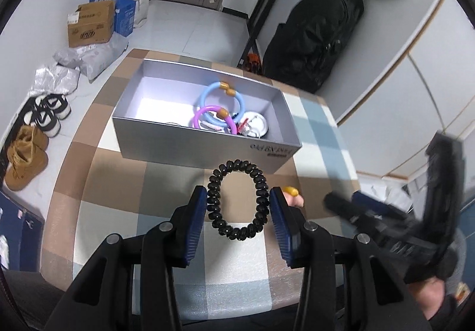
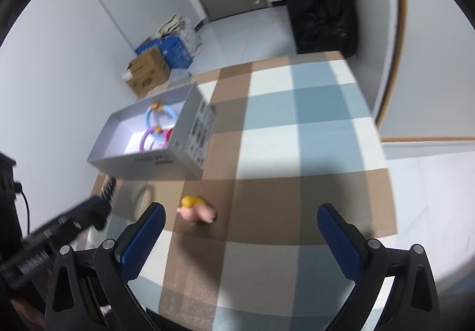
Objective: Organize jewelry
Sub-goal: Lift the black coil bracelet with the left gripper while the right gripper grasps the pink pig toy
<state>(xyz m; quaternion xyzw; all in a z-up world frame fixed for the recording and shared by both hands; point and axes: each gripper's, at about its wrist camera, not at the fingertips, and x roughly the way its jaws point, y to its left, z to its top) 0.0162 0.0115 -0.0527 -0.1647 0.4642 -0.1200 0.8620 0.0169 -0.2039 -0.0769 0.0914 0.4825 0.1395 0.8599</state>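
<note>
My left gripper (image 1: 238, 206) is shut on a black spiral hair tie (image 1: 237, 200), held by its two sides above the table in front of a grey box (image 1: 204, 149). The box holds a blue ring (image 1: 221, 103), a purple ring (image 1: 213, 120) and other small pieces. A small pink and yellow item (image 2: 196, 209) lies on the checkered cloth; in the left wrist view it peeks out behind the right finger (image 1: 292, 195). My right gripper (image 2: 240, 230) is open and empty above the cloth, just right of that item. It appears blurred in the left wrist view (image 1: 368, 206).
The checkered tablecloth (image 2: 297, 138) covers the table; the grey box shows at its far left in the right wrist view (image 2: 154, 158). Beyond the table are cardboard boxes (image 1: 89, 25), shoes (image 1: 26, 152) and a black bag (image 1: 314, 34) on the floor.
</note>
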